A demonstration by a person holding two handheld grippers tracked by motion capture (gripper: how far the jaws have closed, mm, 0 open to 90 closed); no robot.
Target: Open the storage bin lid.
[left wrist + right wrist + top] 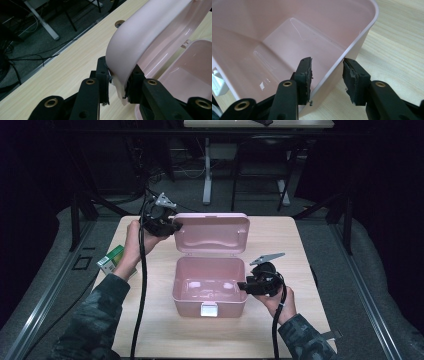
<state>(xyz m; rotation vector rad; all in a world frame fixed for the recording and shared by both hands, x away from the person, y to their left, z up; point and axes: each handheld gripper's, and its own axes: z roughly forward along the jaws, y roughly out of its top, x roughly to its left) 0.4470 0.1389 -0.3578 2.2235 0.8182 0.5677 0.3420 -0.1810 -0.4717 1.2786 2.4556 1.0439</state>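
- Pale wood table (150, 320) in a dark room carries everything, with grey floor around it and the legs of another desk (207, 170) far behind.
- Nearest the person, a pink box (209, 285) stands open near the middle of the table, its white latch (209, 309) on the front wall.
- At the box's right wall, the right gripper (243, 285) straddles the rim: in the right gripper view one pad (305, 80) sits inside the wall and the other outside, with a gap showing beside the outer pad, so I cannot tell whether it really clamps.
- Left of the box, near the table's edge, lies a small green and white carton (111, 258).
- Behind the box, its lid (212, 232) stands tipped back on the hinge.
- At the lid's left end, the left gripper (175, 226) is clamped on the lid's edge; the left gripper view shows both pads pressing the pink plastic.
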